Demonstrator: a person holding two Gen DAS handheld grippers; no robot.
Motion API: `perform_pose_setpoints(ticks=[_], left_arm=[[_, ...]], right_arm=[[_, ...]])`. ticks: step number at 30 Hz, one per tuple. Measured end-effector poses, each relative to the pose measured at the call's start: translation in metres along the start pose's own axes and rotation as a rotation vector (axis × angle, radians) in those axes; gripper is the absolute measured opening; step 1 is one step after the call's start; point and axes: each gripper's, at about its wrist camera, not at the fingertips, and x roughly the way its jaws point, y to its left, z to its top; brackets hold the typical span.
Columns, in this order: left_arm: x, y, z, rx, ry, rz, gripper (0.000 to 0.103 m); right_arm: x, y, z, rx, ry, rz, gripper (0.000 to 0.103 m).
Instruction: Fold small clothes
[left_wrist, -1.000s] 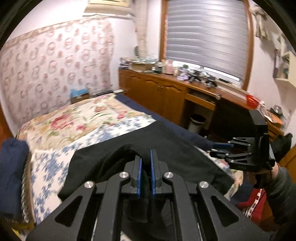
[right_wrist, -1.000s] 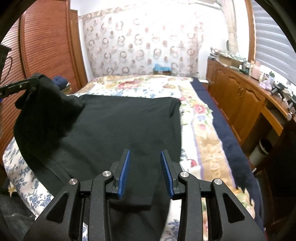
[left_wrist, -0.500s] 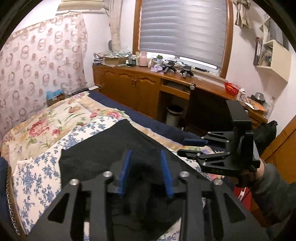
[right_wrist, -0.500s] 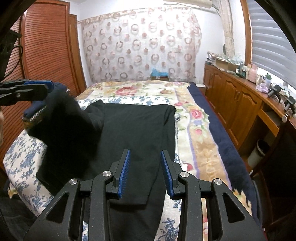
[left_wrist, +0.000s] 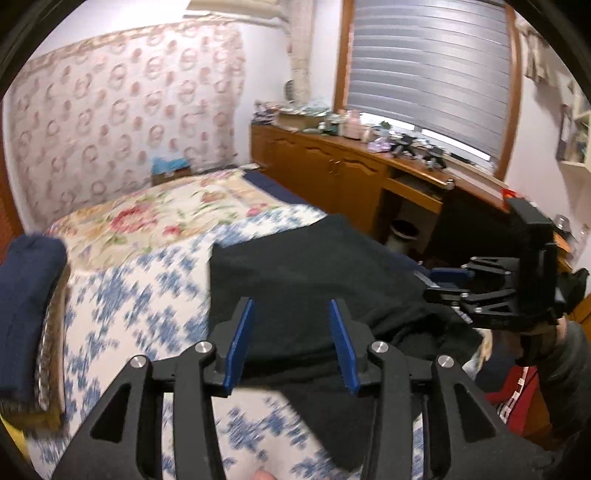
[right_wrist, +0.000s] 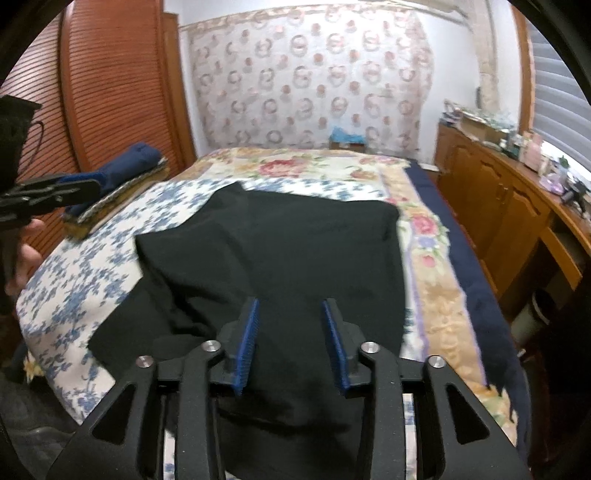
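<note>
Nearest the lens in each wrist view, both claws stand with their blue pads apart and nothing between them: the left claw (left_wrist: 291, 338) hovers over the near edge of the black garment (left_wrist: 314, 280), and the right claw (right_wrist: 290, 341) hangs above the same cloth at the foot end. The garment lies on the bed (right_wrist: 85, 266), spread over the blue-flowered sheet, with one flap already laid over the body so that a doubled layer shows along its left side in the right wrist view. By that look, one fold is down and the piece is not yet a compact bundle; I judge at least one more fold across and some smoothing remain. What kind of garment it is I cannot tell, since the black cloth swallows seams and edges, and motion blur softens the sheet pattern around it. Its nearest hem is cut off beneath the claw bodies. Farther back a navy folded stack (right_wrist: 125, 166) rests at the bed's left edge, perhaps finished pieces. Beyond it are the patterned curtain (right_wrist: 314, 85) and wooden cabinets (left_wrist: 332, 173).
</note>
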Motion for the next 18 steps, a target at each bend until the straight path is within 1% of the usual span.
perform_pose_setpoints(ticks=[4,7,10,13,15,16,17,18], left_arm=[[0.005,0.022,-0.027,-0.050,0.032,0.042,0.041],[0.008,0.030,-0.044,-0.080,0.044,0.060,0.042],[0.008,0.037,-0.058,-0.106,0.045,0.068,0.042],[0.009,0.040,-0.071,-0.134,0.036,0.073,0.043],[0.010,0.041,-0.077,-0.145,0.033,0.073,0.043],[0.010,0.040,-0.080,-0.148,0.032,0.074,0.043],[0.009,0.040,-0.083,-0.149,0.030,0.076,0.043],[0.009,0.040,-0.084,-0.150,0.027,0.077,0.043]], right_arm=[[0.014,0.020,-0.002,-0.042,0.035,0.041,0.046],[0.026,0.031,-0.007,-0.069,0.085,0.043,0.048],[0.040,0.031,-0.014,-0.086,0.147,0.023,0.049],[0.044,0.024,-0.015,-0.060,0.162,0.042,0.049],[0.043,0.023,-0.015,-0.059,0.166,0.052,0.043],[0.043,0.024,-0.015,-0.063,0.167,0.055,0.033],[0.042,0.025,-0.015,-0.069,0.167,0.059,0.026],[0.040,0.027,-0.015,-0.085,0.161,0.067,0.013]])
